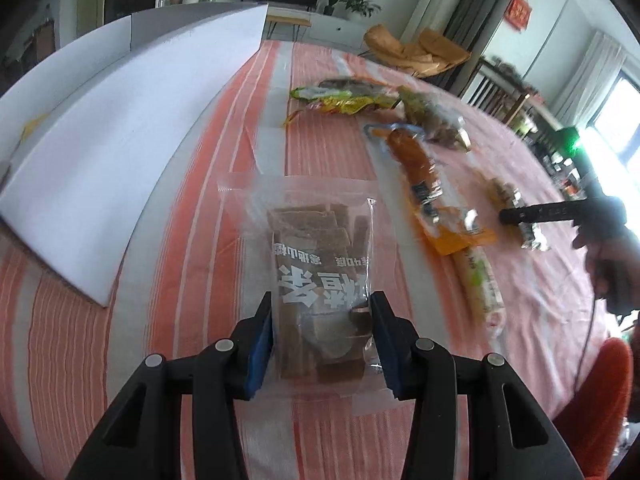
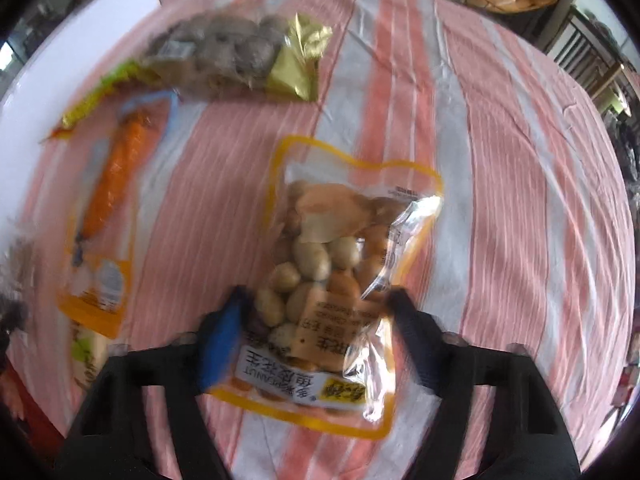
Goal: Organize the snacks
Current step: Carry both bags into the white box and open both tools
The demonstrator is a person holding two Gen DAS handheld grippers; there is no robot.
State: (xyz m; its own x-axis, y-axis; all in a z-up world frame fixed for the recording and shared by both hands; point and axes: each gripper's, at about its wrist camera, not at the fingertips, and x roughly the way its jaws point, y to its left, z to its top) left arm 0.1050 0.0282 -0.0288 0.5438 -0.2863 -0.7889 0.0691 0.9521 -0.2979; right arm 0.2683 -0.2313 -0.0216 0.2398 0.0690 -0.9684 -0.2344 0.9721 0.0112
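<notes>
Two black tongs: left gripper (image 1: 322,338) squeezes one clear bag of brown slabs (image 1: 320,276); right gripper (image 2: 316,334) pinches one yellow-edged peanut bag (image 2: 340,272). Four more packets lie farther off.

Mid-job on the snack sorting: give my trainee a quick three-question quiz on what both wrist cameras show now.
1. True or false: the left gripper is clamped on the clear bag of brown slabs.
2. The peanut pouch lies between whose fingers: A left gripper, B right gripper?
3. What pattern is the tablecloth?

Key: 1 true. 2 B. 3 orange-pink and white stripes.
</notes>
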